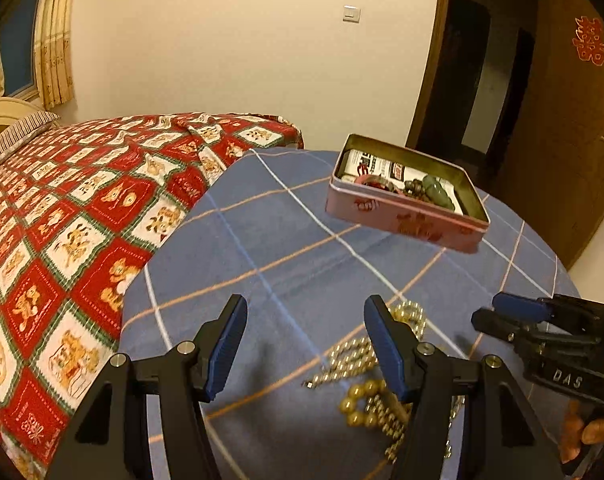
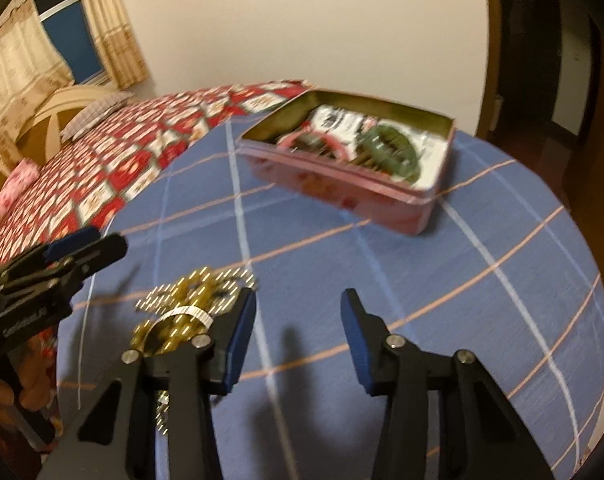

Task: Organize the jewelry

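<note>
My left tool [image 1: 305, 344] stands wide and holds nothing, above the blue checked table [image 1: 262, 248]. In its view, one heap of gold bead jewelry [image 1: 365, 376] lies just under the right finger, and one pink tin [image 1: 405, 216], without lid, sits farther back with one green piece [image 1: 437, 194] and one red ring inside. My right tool [image 1: 497, 314] enters from the right.

In the right view, my right tool [image 2: 298, 340] is also wide and holds nothing. The gold heap [image 2: 194, 300] is beside its left finger.
</note>
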Available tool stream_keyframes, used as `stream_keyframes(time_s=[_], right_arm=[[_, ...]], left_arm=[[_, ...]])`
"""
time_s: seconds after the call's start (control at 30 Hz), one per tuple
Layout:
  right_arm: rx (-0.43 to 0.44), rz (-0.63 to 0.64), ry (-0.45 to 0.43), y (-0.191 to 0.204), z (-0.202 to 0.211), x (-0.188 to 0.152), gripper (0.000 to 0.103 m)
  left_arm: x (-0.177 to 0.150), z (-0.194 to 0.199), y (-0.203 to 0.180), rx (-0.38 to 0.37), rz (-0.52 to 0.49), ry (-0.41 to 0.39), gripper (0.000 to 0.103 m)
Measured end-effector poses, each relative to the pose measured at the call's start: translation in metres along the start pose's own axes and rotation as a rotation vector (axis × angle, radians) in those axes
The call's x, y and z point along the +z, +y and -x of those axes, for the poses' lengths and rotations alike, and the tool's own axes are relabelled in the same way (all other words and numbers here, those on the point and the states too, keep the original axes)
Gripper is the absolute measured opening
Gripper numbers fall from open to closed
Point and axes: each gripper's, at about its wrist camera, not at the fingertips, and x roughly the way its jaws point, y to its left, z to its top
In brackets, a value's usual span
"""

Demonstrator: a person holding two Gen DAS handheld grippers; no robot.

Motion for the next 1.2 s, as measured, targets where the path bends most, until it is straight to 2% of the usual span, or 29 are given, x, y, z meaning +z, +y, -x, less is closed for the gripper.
stream_keyframes(time_s=[0.27,0.43,0.53,0.6,0.77,0.97,1.07,1.2], right_arm=[[0.057,0.064,0.069,0.027,-0.009,-0.019,0.028],[0.093,0.064,0.096,0.034,-0.019,-0.020,0.027],[0.100,0.072,0.100,0.036,-0.018,-0.020,0.015],[0.093,0.099,0.097,0.039,-0.017,-0.021,0.010],[0.074,0.102,0.079,0.039,-0.013,-0.021,0.008],[0.041,0.068,-0.007,0.025,0.010,-0.012,0.006],[0.037,0.043,-0.022,0.016,0.016,-0.008,0.006],[0.127,0.014,0.037,0.015,0.003,-0.010,0.012]], left_arm=[[-0.008,0.010,0.009,0.023,0.017,0.000,0.062],[-0.008,0.017,0.013,0.029,0.026,-0.015,0.062],[-0.010,0.017,0.013,0.031,0.024,-0.012,0.062],[-0.011,0.014,0.014,0.032,0.030,-0.005,0.062],[-0.013,0.012,0.011,0.024,0.028,0.005,0.062],[-0.013,0.012,0.008,0.012,0.026,0.007,0.062],[-0.013,0.010,0.006,0.014,0.022,0.010,0.062],[-0.014,0.010,0.005,0.012,0.023,0.014,0.062]])
